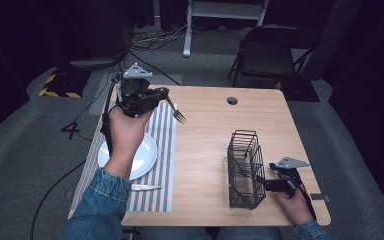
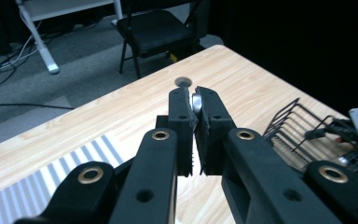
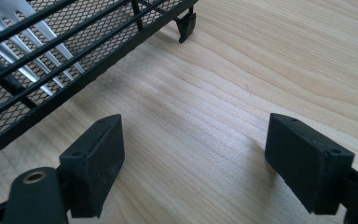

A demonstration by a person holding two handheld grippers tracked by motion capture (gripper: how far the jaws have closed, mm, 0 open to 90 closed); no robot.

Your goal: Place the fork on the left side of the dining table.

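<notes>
Your high view looks forward and down over the whole desk (image 1: 205,130) from your side. Your left gripper view rides raised, facing across the desk toward the wire basket (image 2: 293,126). Your right gripper view sits low, close against that same basket (image 3: 51,56).

Denim sleeves (image 1: 96,210) — black hand-held grippers (image 1: 167,95)

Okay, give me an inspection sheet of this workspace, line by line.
Surface: light wooden table with a striped placemat.
Job's things: silver metal fork, black wire caddy, white round plate, knife.
Clutter: nothing seen.
Grippers: left gripper shut on the fork, raised; right gripper open beside the caddy.
Cables: black cable trailing over the floor.
Surroundings: black folding chair, grey carpet.
</notes>
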